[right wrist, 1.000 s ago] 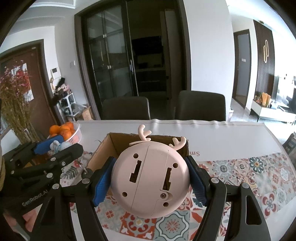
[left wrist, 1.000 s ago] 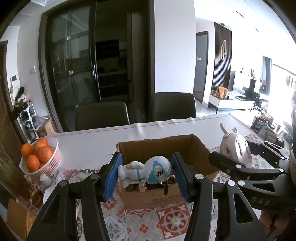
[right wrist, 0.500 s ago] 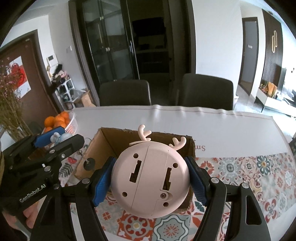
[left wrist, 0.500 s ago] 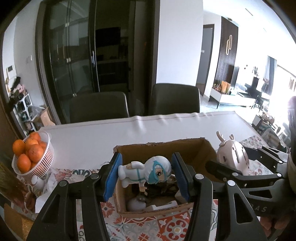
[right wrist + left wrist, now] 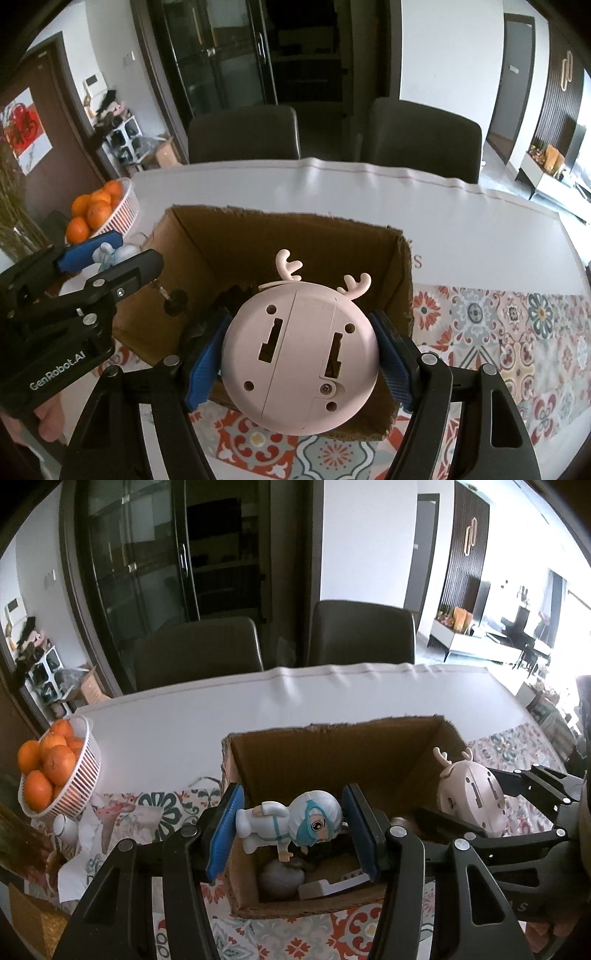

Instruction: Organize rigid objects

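Note:
My left gripper [image 5: 291,830] is shut on a small white-suited figurine with a teal mask [image 5: 291,825], held sideways over the open cardboard box [image 5: 332,749]. My right gripper [image 5: 299,363] is shut on a round pink deer-antlered gadget [image 5: 301,358], its back side facing the camera, above the same box [image 5: 207,254]. From the left wrist view the pink gadget [image 5: 469,795] hangs over the box's right side. Inside the box lie a grey round thing [image 5: 280,880], a white flat piece [image 5: 332,886] and dark items.
A white basket of oranges [image 5: 55,768] stands at the table's left edge, with crumpled white paper [image 5: 92,834] beside it. Two dark chairs [image 5: 362,635] stand behind the white table [image 5: 184,731]. A patterned cloth [image 5: 498,332] lies under the box.
Both grippers have come forward and dipped toward the box with their loads. The box interior and its contents now show; earlier only its front wall was seen.

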